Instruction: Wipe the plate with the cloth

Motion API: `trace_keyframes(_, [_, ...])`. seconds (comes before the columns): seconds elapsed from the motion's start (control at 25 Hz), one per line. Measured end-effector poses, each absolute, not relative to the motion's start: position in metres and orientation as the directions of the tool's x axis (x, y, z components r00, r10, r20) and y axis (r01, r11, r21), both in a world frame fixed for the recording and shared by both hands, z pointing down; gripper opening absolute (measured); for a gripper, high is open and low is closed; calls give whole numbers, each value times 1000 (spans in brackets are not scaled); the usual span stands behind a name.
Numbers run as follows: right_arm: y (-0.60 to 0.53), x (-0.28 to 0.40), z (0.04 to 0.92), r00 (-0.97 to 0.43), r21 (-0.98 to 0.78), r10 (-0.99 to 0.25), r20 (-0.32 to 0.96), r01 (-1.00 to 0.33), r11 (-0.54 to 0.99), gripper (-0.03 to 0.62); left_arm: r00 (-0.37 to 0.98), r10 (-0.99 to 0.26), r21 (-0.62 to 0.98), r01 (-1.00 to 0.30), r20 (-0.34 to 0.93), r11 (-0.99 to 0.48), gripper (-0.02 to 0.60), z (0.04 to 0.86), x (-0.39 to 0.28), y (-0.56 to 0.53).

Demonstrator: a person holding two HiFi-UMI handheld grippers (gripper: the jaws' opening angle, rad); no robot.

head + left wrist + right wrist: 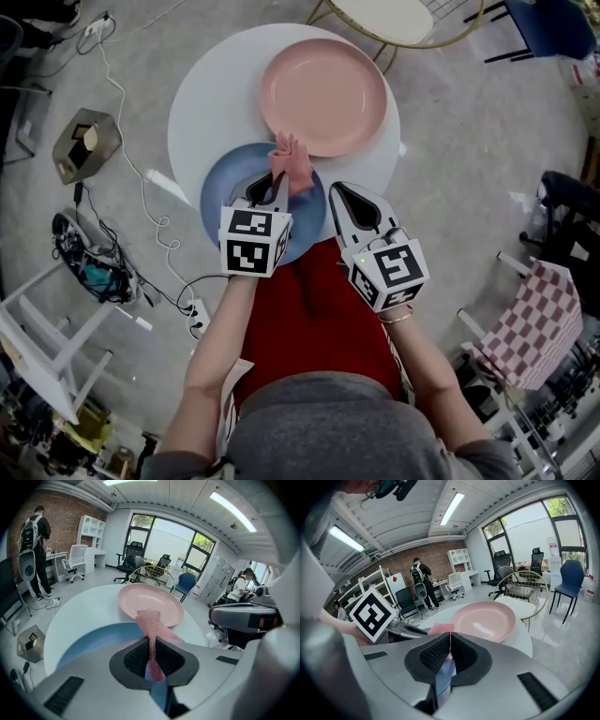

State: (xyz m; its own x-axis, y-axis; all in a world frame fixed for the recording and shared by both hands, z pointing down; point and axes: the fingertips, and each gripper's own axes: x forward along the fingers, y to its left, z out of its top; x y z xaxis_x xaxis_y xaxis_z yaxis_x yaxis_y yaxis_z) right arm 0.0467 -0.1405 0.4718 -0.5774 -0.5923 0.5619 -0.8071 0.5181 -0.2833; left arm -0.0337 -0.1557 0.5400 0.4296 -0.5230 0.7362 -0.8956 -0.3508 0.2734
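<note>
Head view: a round white table (202, 103) fills the upper centre of the frame. A pink plate (323, 97) lies on its upper right part and a blue plate (220, 192) on its lower edge, the two rims close together. The left gripper (270, 185) hangs over the blue plate, just below centre. It is clamped on a pink cloth (292, 164), which stands up out of the jaws, and the cloth's free end reaches the lower rim of the pink plate. The right gripper (343, 194) sits just right of the blue plate, near the table's lower right edge. A checkered chair (539, 323) stands at the right of the frame.

The left gripper view shows the jaws pinching the cloth (151, 634) as a narrow twisted strip at centre. Its wider end rises in front of the pink plate (150, 602), and the blue plate (89, 644) lies at lower left beneath the jaws. A person with a backpack (35, 536) stands at upper left by a desk.

The right gripper view shows that gripper (449, 641) with its jaws pressed together and nothing between them. The pink plate (483, 620) lies beyond them at centre right. A corner of the cloth (439, 629) shows just left of the tips, and a sliver of blue plate (445, 670) shows below.
</note>
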Motion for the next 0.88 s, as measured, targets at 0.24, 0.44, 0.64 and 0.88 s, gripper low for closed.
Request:
trace_keyframes(0.24, [-144,28,479,-611,-297,-548,570,-776,556,29,348,-481,223,-928,805,-299,34,561,-46,-160])
trace_keyframes(0.44, [-144,11,482,-644,-311,-504,575,-743,593,29,275,-475,178,-954,836,-239,34,570,-65,-163])
trace_keyframes(0.64, [-143,-2,485,-673,-322,-459,580,-707,630,29,213,-469,134,-971,857,-197,34,576,-82,-164])
trace_keyframes(0.88, [-147,-15,486,-701,-328,-414,581,-667,669,29,163,-457,107,-983,875,-148,34,578,-98,-161])
